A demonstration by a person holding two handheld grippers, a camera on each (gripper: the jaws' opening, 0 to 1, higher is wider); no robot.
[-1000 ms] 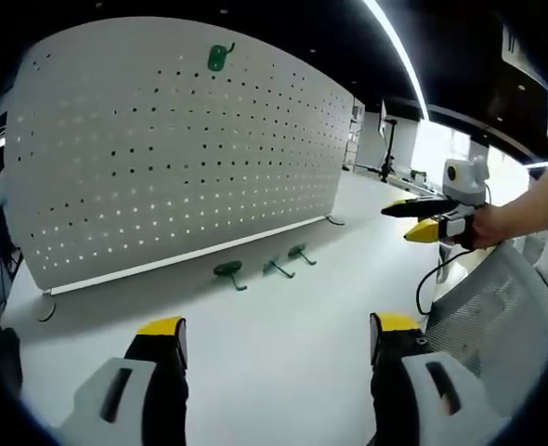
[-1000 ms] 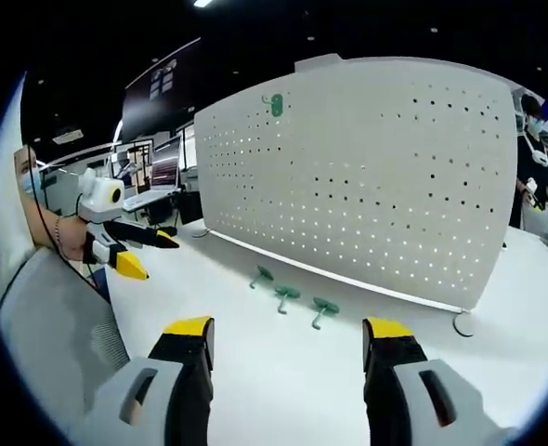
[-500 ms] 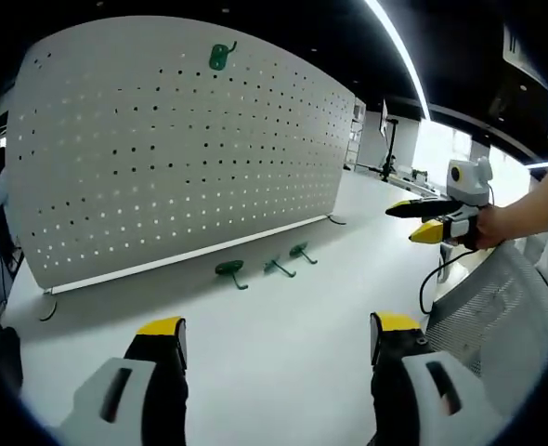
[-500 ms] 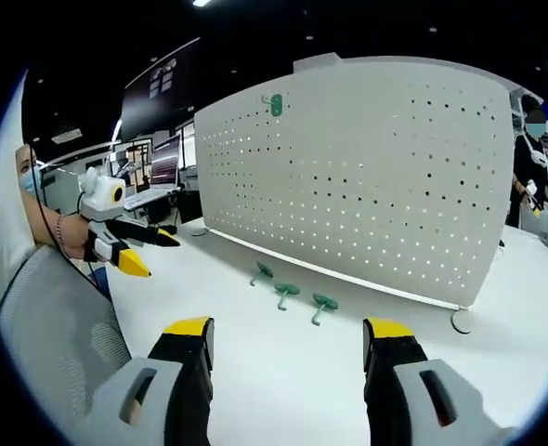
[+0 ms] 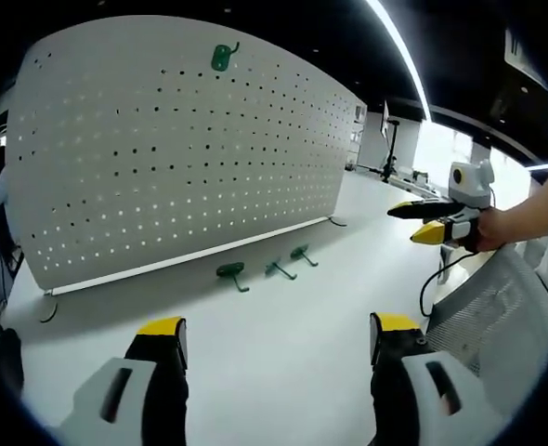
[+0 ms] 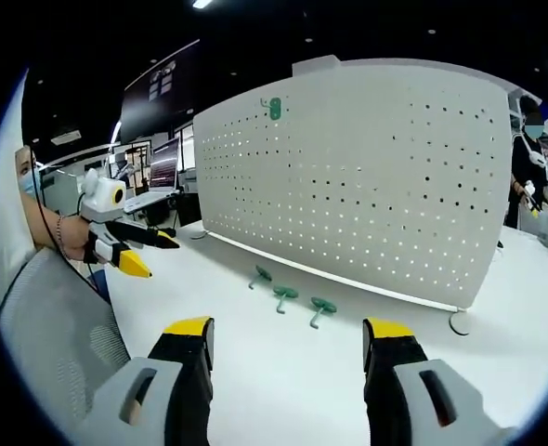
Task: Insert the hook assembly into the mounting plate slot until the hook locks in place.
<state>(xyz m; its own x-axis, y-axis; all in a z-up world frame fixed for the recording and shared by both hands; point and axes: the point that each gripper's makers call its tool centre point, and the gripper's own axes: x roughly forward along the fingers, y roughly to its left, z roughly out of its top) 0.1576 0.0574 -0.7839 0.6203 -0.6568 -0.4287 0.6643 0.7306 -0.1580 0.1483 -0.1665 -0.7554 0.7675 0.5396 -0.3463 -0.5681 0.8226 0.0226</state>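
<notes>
Jaws of the left gripper (image 5: 272, 339) and right gripper (image 6: 288, 342) are held wide apart, gripping nothing. Three green hooks (image 5: 230, 271) are seen at mid-frame on the white table (image 5: 274, 372), below the pegboard (image 5: 163, 158).

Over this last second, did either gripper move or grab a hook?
Nothing taken. The right gripper drifted slightly, jaws still open; the left gripper barely moved. Three green hooks stay on the table before the pegboard, one hook still mounted.
</notes>
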